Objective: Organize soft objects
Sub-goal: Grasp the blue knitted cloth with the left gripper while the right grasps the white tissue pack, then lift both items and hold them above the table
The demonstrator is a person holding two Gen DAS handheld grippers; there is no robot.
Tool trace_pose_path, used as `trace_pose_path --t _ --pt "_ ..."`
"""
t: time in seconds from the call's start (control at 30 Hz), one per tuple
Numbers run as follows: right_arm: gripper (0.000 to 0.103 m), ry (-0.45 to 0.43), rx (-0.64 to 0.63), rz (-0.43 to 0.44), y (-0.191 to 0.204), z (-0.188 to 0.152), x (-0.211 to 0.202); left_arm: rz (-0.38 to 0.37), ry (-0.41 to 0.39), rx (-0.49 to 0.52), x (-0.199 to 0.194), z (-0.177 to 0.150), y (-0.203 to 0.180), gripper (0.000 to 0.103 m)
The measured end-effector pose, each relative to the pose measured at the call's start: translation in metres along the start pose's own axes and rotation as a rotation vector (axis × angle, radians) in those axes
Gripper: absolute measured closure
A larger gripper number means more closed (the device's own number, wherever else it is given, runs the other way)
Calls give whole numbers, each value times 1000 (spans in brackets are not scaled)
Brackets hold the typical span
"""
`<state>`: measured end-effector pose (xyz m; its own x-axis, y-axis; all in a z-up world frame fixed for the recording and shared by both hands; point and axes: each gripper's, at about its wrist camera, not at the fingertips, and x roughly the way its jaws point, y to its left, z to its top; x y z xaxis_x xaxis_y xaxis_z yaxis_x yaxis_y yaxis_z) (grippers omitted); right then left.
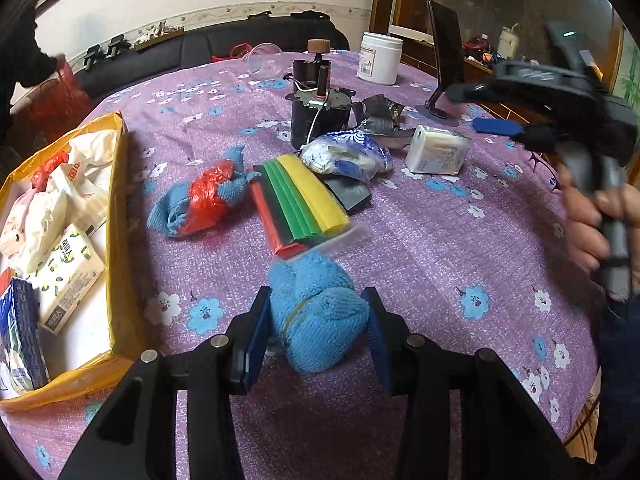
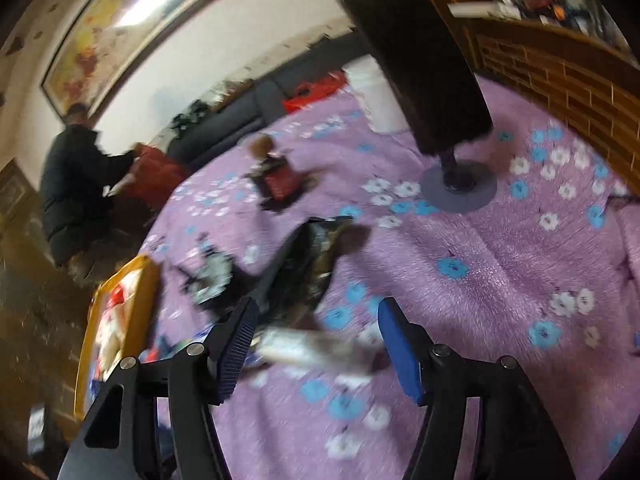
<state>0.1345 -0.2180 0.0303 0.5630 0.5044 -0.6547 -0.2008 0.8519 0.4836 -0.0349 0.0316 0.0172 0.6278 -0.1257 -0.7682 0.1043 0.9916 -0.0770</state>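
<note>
My left gripper (image 1: 316,300) is shut on a crumpled blue towel (image 1: 320,320), its blue pads pressing both sides just above the purple flowered tablecloth (image 1: 440,260). A yellow cardboard box (image 1: 118,200) at the left holds tissue packs and plastic bags. In the blurred right wrist view my right gripper (image 2: 319,312) stands open over a white tissue pack (image 2: 316,350) that lies on the cloth between its fingers, untouched by the pads. In the left wrist view the same pack (image 1: 438,156) lies mid-right, with a hand (image 1: 588,224) holding the right gripper beyond it.
A second blue cloth with a red bag (image 1: 200,200), coloured strips (image 1: 304,200), a blue-white bag (image 1: 348,156), a dark foil pouch (image 1: 378,116), a black motor (image 1: 316,108), a white jar (image 1: 380,58) and a phone on a stand (image 1: 446,48) crowd the table. A person (image 2: 76,168) crouches beyond it.
</note>
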Motion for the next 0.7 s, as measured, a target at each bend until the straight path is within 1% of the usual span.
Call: trace_pose_path --t 0.07,0.13,0.17,0.2,0.27,0.3,0.33,0.4,0.43,0.47,0.57,0.63,0.7 --pt "36 52 20 20 -5 -5 13 0 1 -5 0 0 1 61" --pt "36 89 -4 52 4 -17 13 -1 3 -7 1 0 2 61" --pt "36 101 -32 63 10 -23 10 -1 4 -6 1 -1 1 61" --pt "36 121 -84 96 22 -32 2 0 5 -5 1 0 1 61" --pt "36 138 -150 145 35 -43 -8 0 6 -3 1 0 1 61" --pt "36 142 -187 154 41 -46 -14 -2 6 -3 1 0 1 61" --pt "36 137 -200 142 42 -46 -16 -4 6 -5 2 0 1 61" --pt "35 107 -224 85 40 -41 -18 -5 6 -7 2 1 2 61" --pt "34 98 -228 51 38 -38 -16 -5 6 -7 2 1 2 61" --pt "33 101 -222 37 35 -36 -11 -3 6 -6 2 1 2 61" --pt "32 132 -235 56 36 -39 5 -1 8 -6 2 1 2 61" --pt "32 143 -260 25 39 -44 19 0 8 -5 2 1 2 61" --pt "32 165 -299 21 43 -52 29 -1 8 -6 2 1 2 61"
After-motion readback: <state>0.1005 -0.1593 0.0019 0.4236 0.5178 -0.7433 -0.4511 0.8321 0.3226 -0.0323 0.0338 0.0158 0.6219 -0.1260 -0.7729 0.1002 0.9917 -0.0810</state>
